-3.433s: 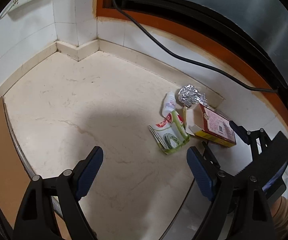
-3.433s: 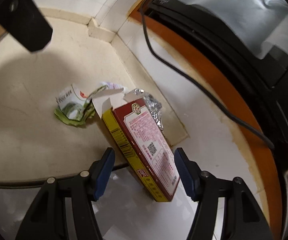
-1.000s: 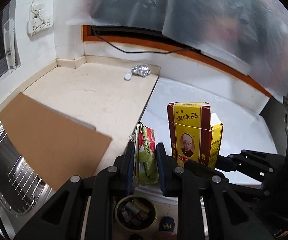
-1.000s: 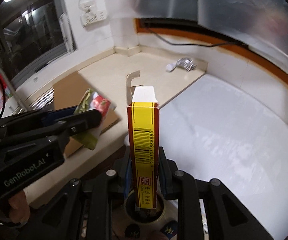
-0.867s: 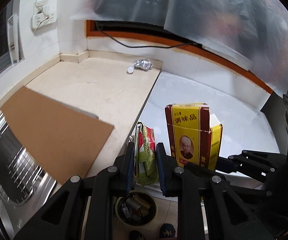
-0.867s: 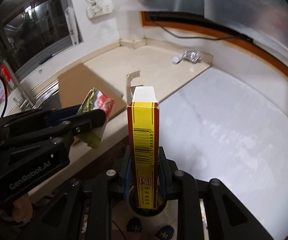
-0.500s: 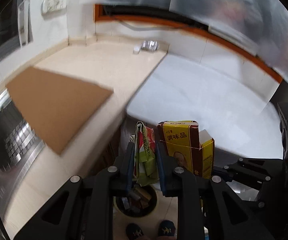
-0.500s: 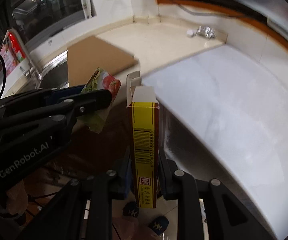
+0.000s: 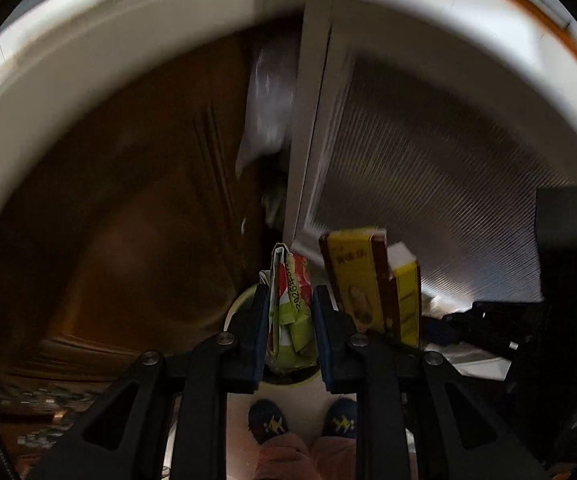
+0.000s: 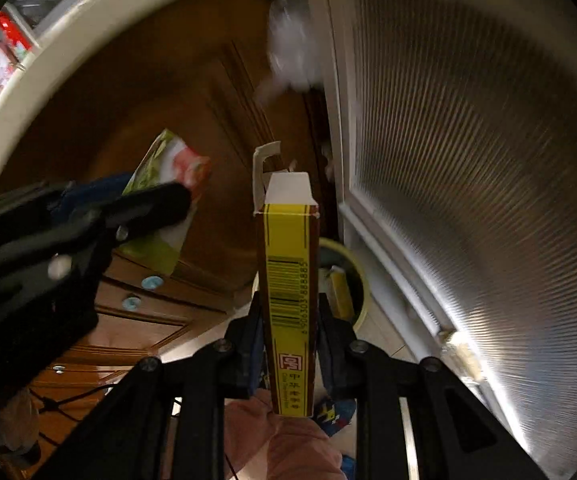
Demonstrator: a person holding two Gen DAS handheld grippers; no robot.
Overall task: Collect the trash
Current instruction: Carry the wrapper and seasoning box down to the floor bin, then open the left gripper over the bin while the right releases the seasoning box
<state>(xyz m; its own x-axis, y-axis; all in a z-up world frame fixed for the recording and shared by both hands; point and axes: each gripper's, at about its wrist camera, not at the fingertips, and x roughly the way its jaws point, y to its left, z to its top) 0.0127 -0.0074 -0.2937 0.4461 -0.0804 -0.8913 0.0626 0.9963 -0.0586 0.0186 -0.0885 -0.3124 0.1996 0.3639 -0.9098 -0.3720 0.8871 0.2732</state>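
While both grippers clamp their trash, the left gripper [image 9: 288,320] with its green wrapper [image 9: 291,312] sits directly over the bin [image 9: 244,304] at lower centre, the right gripper [image 10: 288,328] holding its yellow box [image 10: 288,280] upright with the bin just right of it.

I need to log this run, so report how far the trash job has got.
Done: the wrapper and box are picked up, and the bin already holds some trash. In hand: the left gripper is shut on the wrapper and the right gripper on the box, both above the bin. Left: dropping both in. Whether more trash sits on the counter cannot be told; the view there is blurred.
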